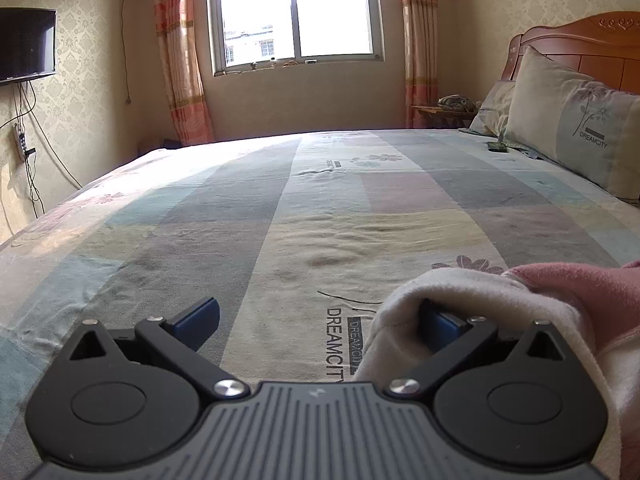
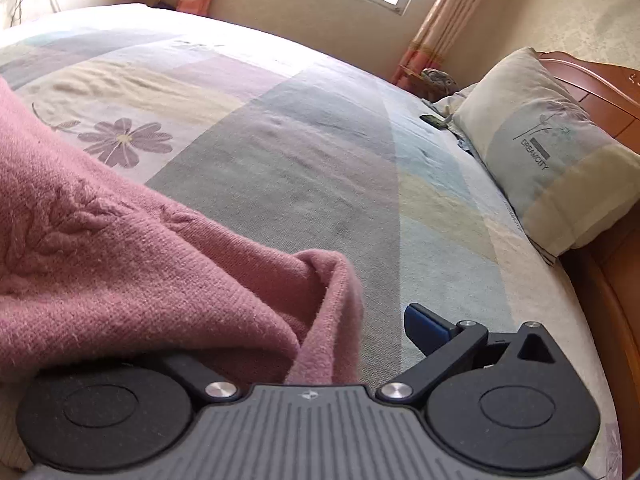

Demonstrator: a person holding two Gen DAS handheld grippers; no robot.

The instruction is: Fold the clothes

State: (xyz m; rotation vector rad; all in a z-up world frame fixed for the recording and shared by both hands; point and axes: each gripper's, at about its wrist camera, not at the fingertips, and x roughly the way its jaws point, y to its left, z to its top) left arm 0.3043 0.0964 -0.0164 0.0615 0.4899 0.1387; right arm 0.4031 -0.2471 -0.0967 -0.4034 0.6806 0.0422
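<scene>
A pink knit sweater (image 2: 120, 248) with a raised leaf pattern lies on the bed sheet (image 2: 320, 140) at the left of the right wrist view. One fold of it drapes over the left finger of my right gripper (image 2: 320, 332), hiding that finger. The blue right pad (image 2: 426, 328) is bare, and the jaws stand wide apart, so the gripper is open. In the left wrist view the sweater (image 1: 580, 292) shows pink with a cream inner side at the lower right. My left gripper (image 1: 318, 324) is open; cream cloth curls over its right pad (image 1: 438, 326), and its left pad (image 1: 196, 320) is free.
The patterned bed sheet (image 1: 320, 208) stretches ahead to the window wall (image 1: 296, 92). Pillows (image 1: 576, 132) and a wooden headboard (image 1: 580, 44) stand at the right, with a small dark object (image 1: 497, 147) on the bed before them. A wall television (image 1: 26, 44) hangs at the left.
</scene>
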